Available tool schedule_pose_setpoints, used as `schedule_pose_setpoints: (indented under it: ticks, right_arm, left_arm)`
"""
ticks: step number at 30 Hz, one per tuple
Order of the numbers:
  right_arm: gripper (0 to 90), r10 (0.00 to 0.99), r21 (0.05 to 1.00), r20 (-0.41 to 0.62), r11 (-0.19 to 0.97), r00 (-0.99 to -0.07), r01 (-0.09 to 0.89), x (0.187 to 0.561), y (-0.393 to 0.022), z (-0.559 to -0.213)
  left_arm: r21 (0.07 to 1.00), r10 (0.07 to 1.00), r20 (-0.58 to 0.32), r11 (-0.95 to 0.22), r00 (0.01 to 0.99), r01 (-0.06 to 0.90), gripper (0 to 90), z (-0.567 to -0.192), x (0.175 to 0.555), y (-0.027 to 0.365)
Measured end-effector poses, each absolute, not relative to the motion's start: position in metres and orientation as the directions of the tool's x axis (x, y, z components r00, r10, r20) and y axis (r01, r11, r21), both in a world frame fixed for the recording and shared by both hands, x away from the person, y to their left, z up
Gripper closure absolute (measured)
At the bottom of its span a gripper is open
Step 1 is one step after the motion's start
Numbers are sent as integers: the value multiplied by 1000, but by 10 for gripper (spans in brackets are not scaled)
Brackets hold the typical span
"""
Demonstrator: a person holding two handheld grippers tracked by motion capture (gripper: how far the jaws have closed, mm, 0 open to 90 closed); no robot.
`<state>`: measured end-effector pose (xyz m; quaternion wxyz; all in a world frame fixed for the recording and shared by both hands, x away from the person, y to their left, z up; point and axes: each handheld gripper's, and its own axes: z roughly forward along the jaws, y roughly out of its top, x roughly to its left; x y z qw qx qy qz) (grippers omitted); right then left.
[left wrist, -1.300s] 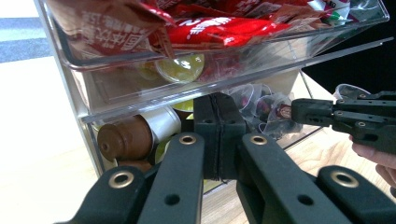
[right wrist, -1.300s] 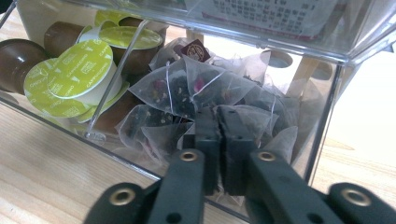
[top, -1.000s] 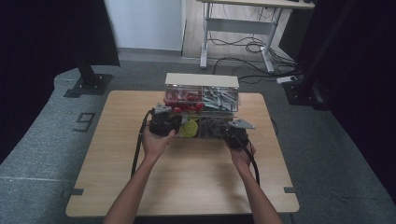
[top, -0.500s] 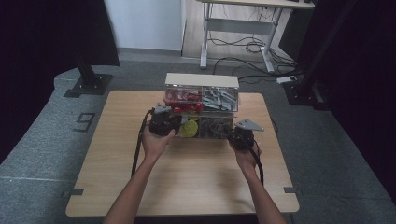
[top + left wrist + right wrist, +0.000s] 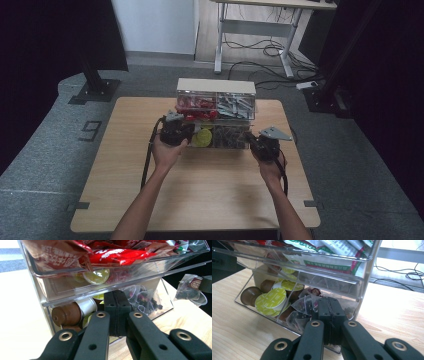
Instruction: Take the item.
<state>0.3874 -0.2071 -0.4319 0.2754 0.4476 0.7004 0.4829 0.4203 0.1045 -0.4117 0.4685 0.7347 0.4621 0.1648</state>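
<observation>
The person's right gripper (image 5: 329,302) has its two black jaws pressed together on a small see-through pyramid tea bag (image 5: 305,305) filled with dark dried petals. The bag sits right at the jaw tips, in front of the pulled-out lower drawer (image 5: 244,303) of the clear plastic two-tier organiser (image 5: 215,85). That organiser stands at the far middle of the pale wooden table (image 5: 200,190). From the left gripper view the same tea bag (image 5: 191,288) hangs clear of the drawer, over bare tabletop, off to the organiser's right end. So the bag lies straight ahead of the right gripper (image 5: 252,140) and is already in its grip. The heap of other tea bags lies just behind it in the drawer's right half.

The left gripper (image 5: 117,296) is also closed tight, and I can't make out anything caught between its jaws. Its tips rest at the mouth of the lower drawer's left half, just beside a brown coffee capsule (image 5: 68,313) and under the upper drawer of red sachets. From above, this left gripper (image 5: 182,131) is at the organiser's left front corner, well apart from the bag.

To my eye the next move belongs to the right hand alone. The bag has to come away toward the person and the open table, so that its corners and string clear the drawer's front lip. The left gripper is placed to steady the organiser.
</observation>
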Motion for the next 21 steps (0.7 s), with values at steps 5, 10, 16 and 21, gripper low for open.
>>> schedule_pose_setpoints:
  ticks: [5,10,16,21]
  right_arm:
    - [892,896,924,43,133,-443,358,385,-213,-429]
    - [892,900,924,42,129,-433,359,384,-221,-427]
    - [892,907,924,42,125,-419,362,384,-229,-426]
    - [892,913,923,41,120,-406,365,384,-236,-426]
  left_arm:
    - [840,834,-190,-135,518,526,900,-411,421,105]
    - [838,834,-194,-133,517,529,900,-411,420,105]
    - [837,834,-196,-132,516,530,900,-412,420,106]
    - [838,833,-198,-130,517,530,900,-412,420,106]
